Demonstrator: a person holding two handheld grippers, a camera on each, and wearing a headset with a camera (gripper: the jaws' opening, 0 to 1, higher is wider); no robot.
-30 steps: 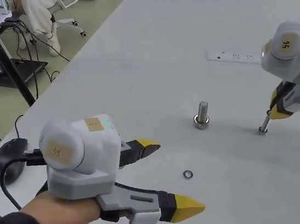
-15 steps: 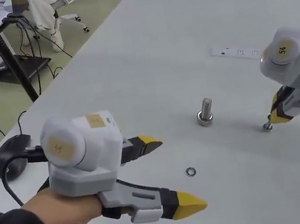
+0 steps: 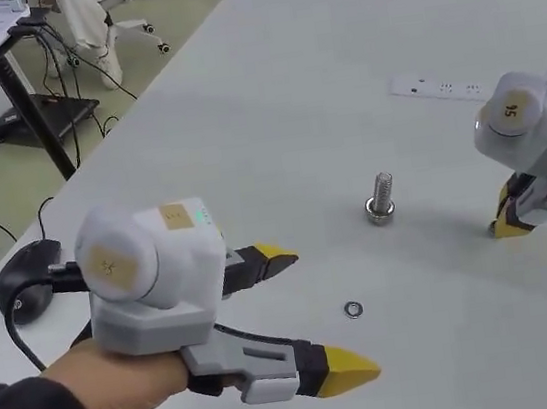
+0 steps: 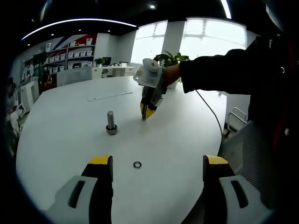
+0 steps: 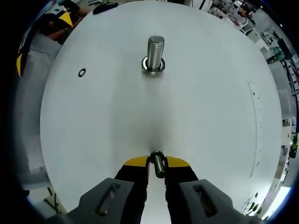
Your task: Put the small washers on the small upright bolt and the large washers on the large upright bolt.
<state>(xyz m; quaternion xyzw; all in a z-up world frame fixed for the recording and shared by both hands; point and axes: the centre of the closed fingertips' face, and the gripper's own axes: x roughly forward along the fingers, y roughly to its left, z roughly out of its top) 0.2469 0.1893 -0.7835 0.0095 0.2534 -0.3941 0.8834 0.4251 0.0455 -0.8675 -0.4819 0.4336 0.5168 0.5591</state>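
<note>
**Head view.** The left gripper (image 3: 311, 312) was held low over the table (image 3: 269, 94) with its jaws spread wide and nothing between them. A loose washer (image 3: 353, 309) lay flat just ahead of the jaw tips. Beyond it stood the large bolt (image 3: 381, 198), its long axis upright. The right gripper (image 3: 510, 224) pointed down at the table, well to the right of that bolt.

**Left gripper view.** The washer (image 4: 137, 164) lay in line with the gap between the open jaws, slightly left of centre. The approach would therefore probably be straight forward and down.

**Right gripper view.** The jaws were closed around the small bolt (image 5: 158, 166), with the large bolt (image 5: 155, 53) straight ahead and the washer (image 5: 81, 73) far off to the left. The left gripper was clearly the nearer to the washer. Whether the washer was a small or a large one could not be told.
</note>
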